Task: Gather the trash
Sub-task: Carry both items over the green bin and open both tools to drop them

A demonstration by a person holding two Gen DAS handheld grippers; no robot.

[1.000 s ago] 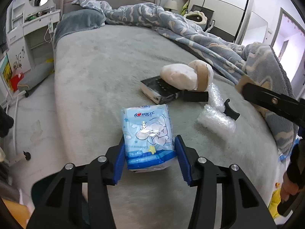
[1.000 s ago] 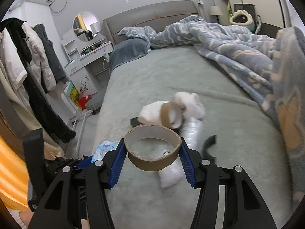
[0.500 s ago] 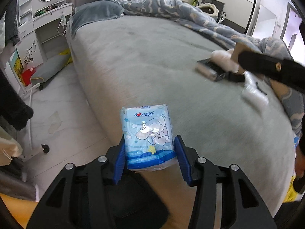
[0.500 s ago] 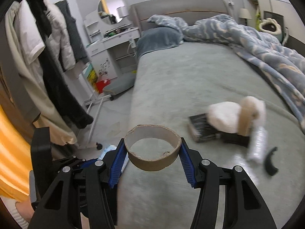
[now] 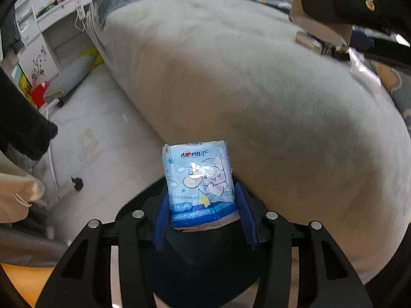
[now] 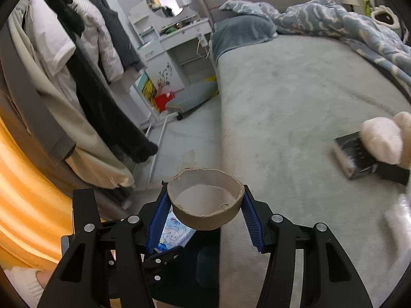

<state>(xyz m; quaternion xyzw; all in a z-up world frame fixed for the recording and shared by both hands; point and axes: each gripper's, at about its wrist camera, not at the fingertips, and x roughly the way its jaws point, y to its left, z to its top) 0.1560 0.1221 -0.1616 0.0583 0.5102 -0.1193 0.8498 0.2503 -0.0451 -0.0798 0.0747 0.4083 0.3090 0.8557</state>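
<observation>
Between the blue pads of the left tongs [image 5: 203,213] sits a pale blue tissue pack [image 5: 199,183], clamped at its lower end and standing upright. Under these tongs is a dark shape that may be a bin [image 5: 205,261], though the view is too poor to be sure. Ahead and to the right spreads the grey bed [image 5: 257,82]; to the left lies the pale floor [image 5: 102,138]. The right tongs [image 6: 205,213] grip a brown cardboard ring [image 6: 205,205], its open side facing up, pressed on both sides by the pads. Just below and left of that ring, the tissue pack shows again. Far to the right of these tongs, on the bed, a black box [image 6: 359,154] lies beside a white bundle [image 6: 382,138].
</observation>
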